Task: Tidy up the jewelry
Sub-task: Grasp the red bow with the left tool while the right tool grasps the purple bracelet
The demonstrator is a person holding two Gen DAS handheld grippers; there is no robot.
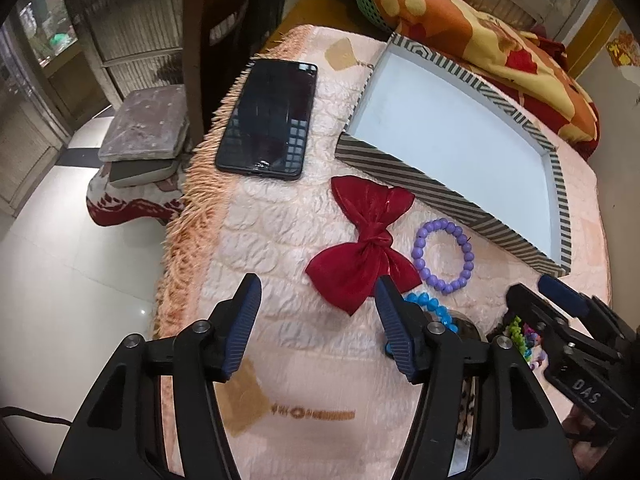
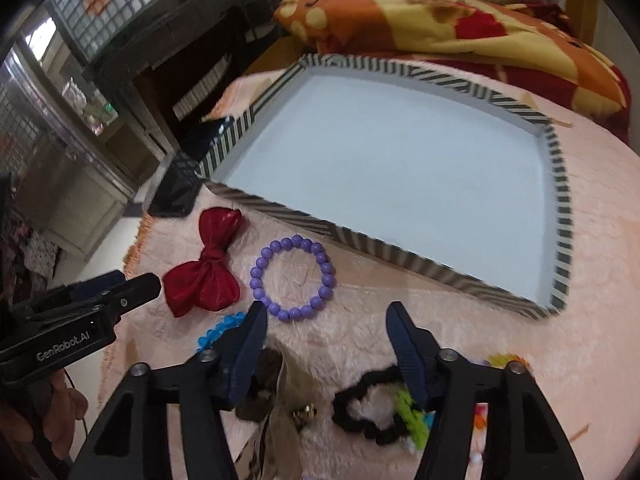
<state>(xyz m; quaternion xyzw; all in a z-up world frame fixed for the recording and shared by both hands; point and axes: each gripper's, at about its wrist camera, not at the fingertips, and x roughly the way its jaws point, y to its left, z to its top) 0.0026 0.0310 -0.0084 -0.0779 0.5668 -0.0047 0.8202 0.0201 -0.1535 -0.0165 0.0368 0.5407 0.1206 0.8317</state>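
Note:
A red fabric bow (image 1: 362,240) (image 2: 208,264) lies on the pink blanket beside a purple bead bracelet (image 1: 419,245) (image 2: 296,241). A blue bead bracelet (image 1: 428,304) (image 2: 216,330) sits just in front of them. My left gripper (image 1: 318,284) hovers open over the bow's near lobe, its pads touching nothing. My right gripper (image 2: 327,308) is open above bare blanket just below the purple bracelet. A black scrunchie (image 2: 352,390) and a green hair tie (image 2: 406,404) lie under its right finger. The striped box lid (image 1: 400,164) (image 2: 280,210) behind holds nothing.
A black phone (image 1: 268,116) (image 2: 176,188) lies left of the box near the blanket's fringed edge. A brown hair tie (image 2: 264,384) and a small gold bell (image 2: 304,412) lie near the right gripper. An orange-yellow quilt (image 1: 480,32) is piled behind the box. The floor drops off at left.

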